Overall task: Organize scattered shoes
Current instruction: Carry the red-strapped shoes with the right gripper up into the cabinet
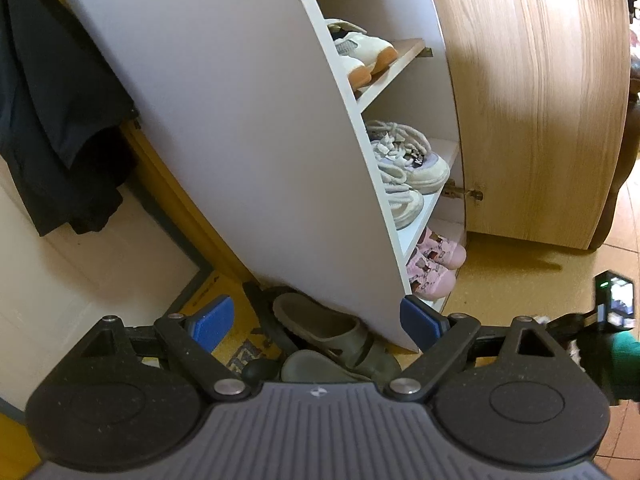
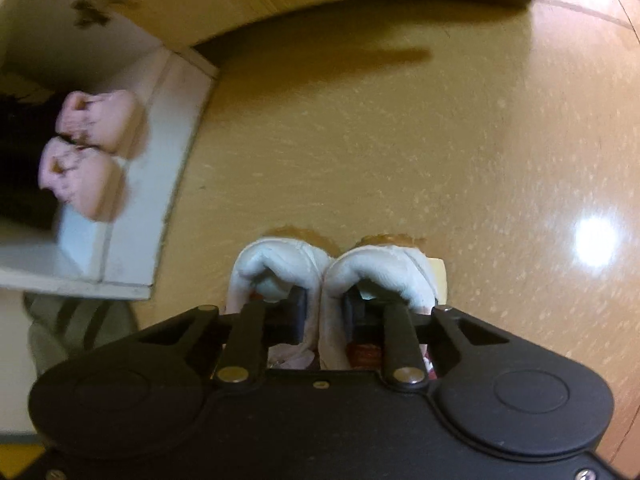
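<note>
In the right wrist view my right gripper (image 2: 325, 312) is shut on a pair of white shoes (image 2: 280, 268). One finger reaches into each shoe and their inner sides are pinched together, toes pointing away over the tan floor. A pair of pink shoes (image 2: 92, 148) sits on the cabinet's bottom shelf to the left. In the left wrist view my left gripper (image 1: 316, 320) stands open with nothing held, over olive green sandals (image 1: 320, 328) on the floor beside the white cabinet side panel (image 1: 240, 120).
The open shoe cabinet holds white gum-soled shoes (image 1: 360, 52) on the upper shelf, grey laced sneakers (image 1: 404, 164) below and pink shoes (image 1: 436, 264) at the bottom. Its wooden door (image 1: 540, 100) stands open. Dark clothing (image 1: 52, 112) hangs at left. A green sleeve (image 1: 620, 356) shows at right.
</note>
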Demonstrator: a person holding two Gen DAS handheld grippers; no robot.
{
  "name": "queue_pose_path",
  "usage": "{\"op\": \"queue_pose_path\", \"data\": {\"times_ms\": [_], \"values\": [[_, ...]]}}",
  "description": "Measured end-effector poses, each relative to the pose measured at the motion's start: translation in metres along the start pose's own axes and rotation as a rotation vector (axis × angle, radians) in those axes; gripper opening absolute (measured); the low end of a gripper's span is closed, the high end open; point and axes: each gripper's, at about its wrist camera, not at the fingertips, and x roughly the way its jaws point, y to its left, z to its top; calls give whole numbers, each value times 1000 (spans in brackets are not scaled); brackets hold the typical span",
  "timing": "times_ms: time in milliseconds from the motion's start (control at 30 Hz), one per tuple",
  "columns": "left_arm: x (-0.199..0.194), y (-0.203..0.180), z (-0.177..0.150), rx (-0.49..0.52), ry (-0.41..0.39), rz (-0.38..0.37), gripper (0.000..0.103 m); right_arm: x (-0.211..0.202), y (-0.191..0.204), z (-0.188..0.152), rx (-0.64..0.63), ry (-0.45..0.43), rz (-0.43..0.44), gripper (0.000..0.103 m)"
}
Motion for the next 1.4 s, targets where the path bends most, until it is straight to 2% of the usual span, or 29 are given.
{"op": "queue_pose_path", "data": {"times_ms": [100, 300, 500, 700, 900, 1067, 1300, 1400], "values": [[-1, -5, 6, -21, -7, 7, 91, -26, 2, 6, -28, -31, 56, 17], [-11, -11, 24, -96, -54, 32, 91, -123, 31, 46, -194, -145, 182, 17], [-34, -16, 44, -263, -154, 41, 91, -258, 77, 98, -371, -317, 300, 17], [-48, -22, 50, -343, -211, 49, 91, -386, 128, 137, -456, -472, 406, 17], [-52, -13, 46, -418, -221, 65, 91, -513, 209, 169, -583, -599, 496, 17], [-49, -4, 40, -437, -214, 64, 91, -604, 302, 194, -694, -710, 561, 17], [-47, 4, 34, -473, -209, 101, 91, -669, 423, 219, -792, -789, 611, 17], [-44, -1, 38, -449, -209, 112, 91, -683, 470, 228, -831, -804, 660, 17]]}}
